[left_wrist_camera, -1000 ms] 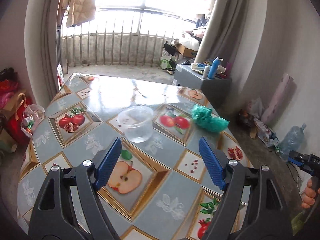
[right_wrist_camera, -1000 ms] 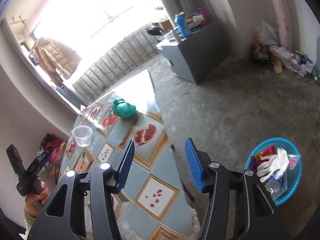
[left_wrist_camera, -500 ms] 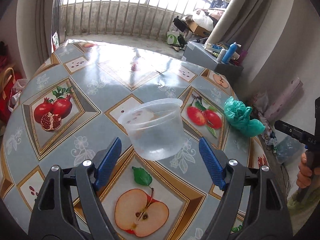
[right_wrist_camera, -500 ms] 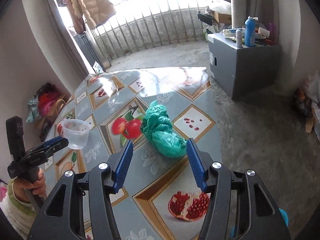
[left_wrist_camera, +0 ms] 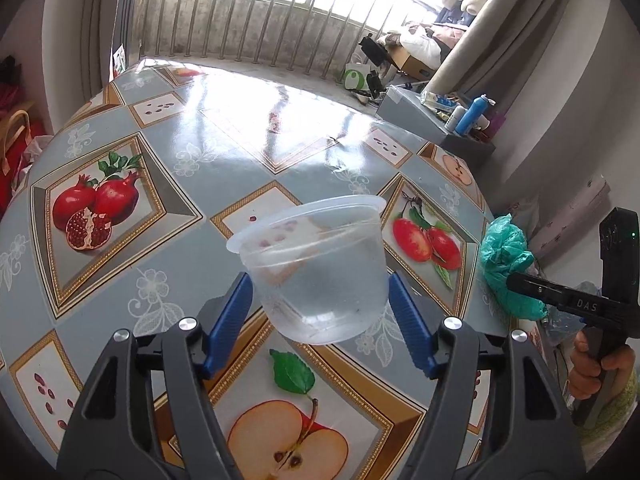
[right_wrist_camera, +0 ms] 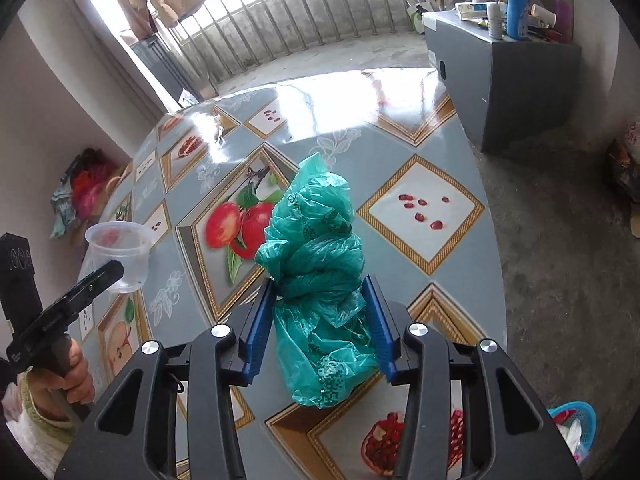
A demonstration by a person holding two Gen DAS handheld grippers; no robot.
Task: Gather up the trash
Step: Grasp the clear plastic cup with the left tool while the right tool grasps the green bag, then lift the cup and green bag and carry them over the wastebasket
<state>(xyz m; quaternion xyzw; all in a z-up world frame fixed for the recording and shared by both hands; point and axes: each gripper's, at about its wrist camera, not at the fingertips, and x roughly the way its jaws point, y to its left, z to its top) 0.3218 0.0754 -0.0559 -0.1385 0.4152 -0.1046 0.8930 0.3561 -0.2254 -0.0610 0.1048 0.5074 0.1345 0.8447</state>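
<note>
A clear plastic cup (left_wrist_camera: 316,268) stands on the fruit-print table (left_wrist_camera: 240,140), between the blue pads of my left gripper (left_wrist_camera: 320,300). The jaws are open, close on either side of its lower wall. A crumpled green plastic bag (right_wrist_camera: 320,264) lies near the table's right edge, between the pads of my right gripper (right_wrist_camera: 320,312), which is open around it. The bag also shows in the left wrist view (left_wrist_camera: 508,264), and the cup in the right wrist view (right_wrist_camera: 120,252).
A blue basket (right_wrist_camera: 576,428) with trash sits on the floor at the lower right. A grey cabinet (right_wrist_camera: 500,64) with bottles stands beyond the table. Bags (right_wrist_camera: 80,192) lie on the floor at the left. A balcony railing (left_wrist_camera: 260,28) is behind.
Both grippers moved forward onto the table. The left one came up around the cup; the right one swung from the floor basket side to straddle the green bag.
</note>
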